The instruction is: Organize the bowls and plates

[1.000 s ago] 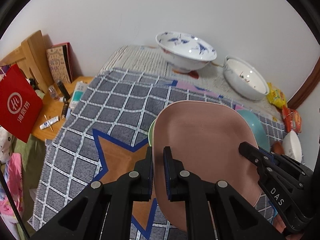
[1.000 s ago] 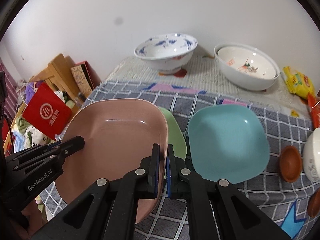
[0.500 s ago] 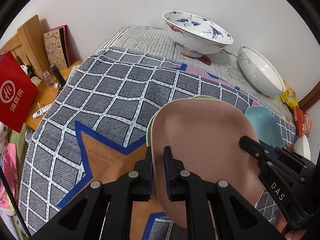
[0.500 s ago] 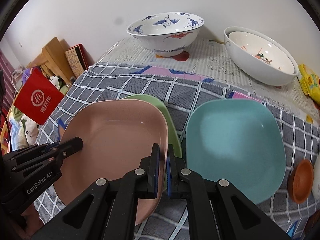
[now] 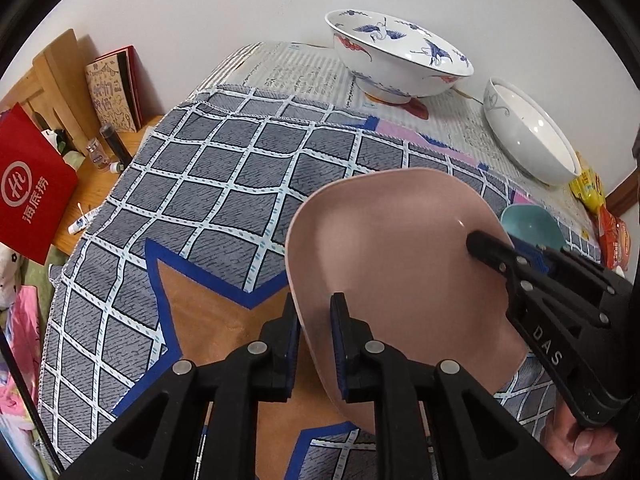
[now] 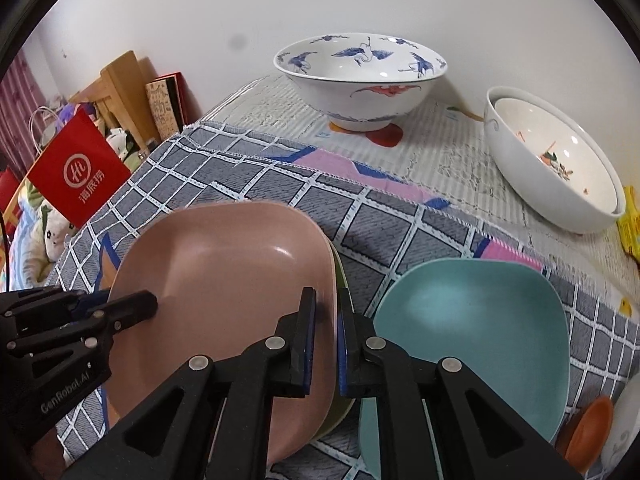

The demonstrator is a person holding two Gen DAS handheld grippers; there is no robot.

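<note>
Only the right wrist view shows the green plate [image 6: 340,276], a thin edge peeking out under the right side of the pink plate [image 6: 224,280]; in the left wrist view the pink plate [image 5: 392,248] hides it completely. The right view also shows the whole teal plate [image 6: 472,328] lying flat on the checked cloth [image 6: 380,236] just right of the stack, while the left view catches only a far sliver of it [image 5: 528,224]. A small brown dish [image 6: 592,432] sits at the near right.

The left gripper [image 5: 314,336] reaches in from the near left, its fingers [image 5: 290,332] clamped on the pink plate's left rim. The right gripper [image 6: 324,336] comes from the near right, fingers [image 6: 306,332] pinching the opposite rim.

Far on the counter stand the crane-painted bowl [image 6: 360,80] and the white bowl [image 6: 556,164].
</note>
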